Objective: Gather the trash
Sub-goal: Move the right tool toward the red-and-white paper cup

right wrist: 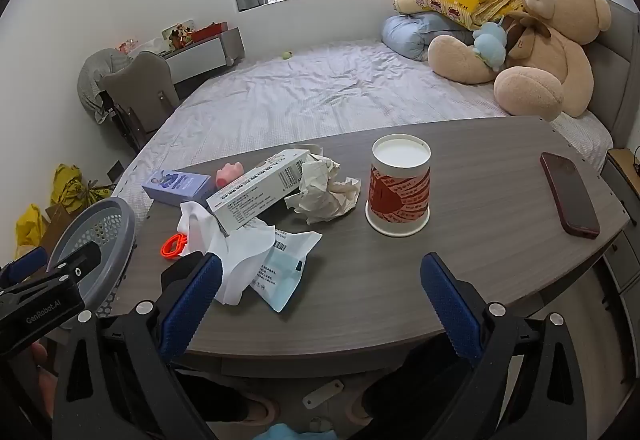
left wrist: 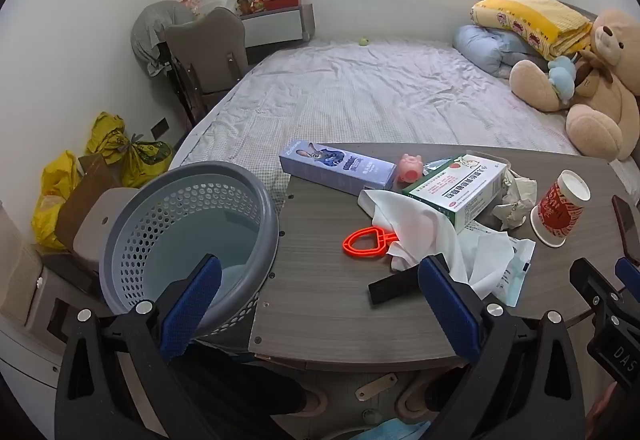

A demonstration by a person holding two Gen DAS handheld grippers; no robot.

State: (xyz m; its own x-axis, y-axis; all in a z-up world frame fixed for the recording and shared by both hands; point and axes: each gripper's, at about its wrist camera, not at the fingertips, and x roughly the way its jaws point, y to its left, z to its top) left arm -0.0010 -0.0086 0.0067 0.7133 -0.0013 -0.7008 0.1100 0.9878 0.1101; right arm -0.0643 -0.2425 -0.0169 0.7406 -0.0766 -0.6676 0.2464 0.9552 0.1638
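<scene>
On the table (right wrist: 460, 240) lay two boxes, a blue one (left wrist: 338, 168) on the left and a green-and-white one (left wrist: 456, 192) beside it, one upturned paper cup (right wrist: 400, 188), one crumpled paper wad (right wrist: 324, 188), one phone (right wrist: 570, 194) on the right, and one orange ring (left wrist: 366, 242). One grey basket (left wrist: 188, 236) stood at the near left. Far off sat one big teddy bear (right wrist: 552, 52) and three yellow bags (left wrist: 112, 156).
</scene>
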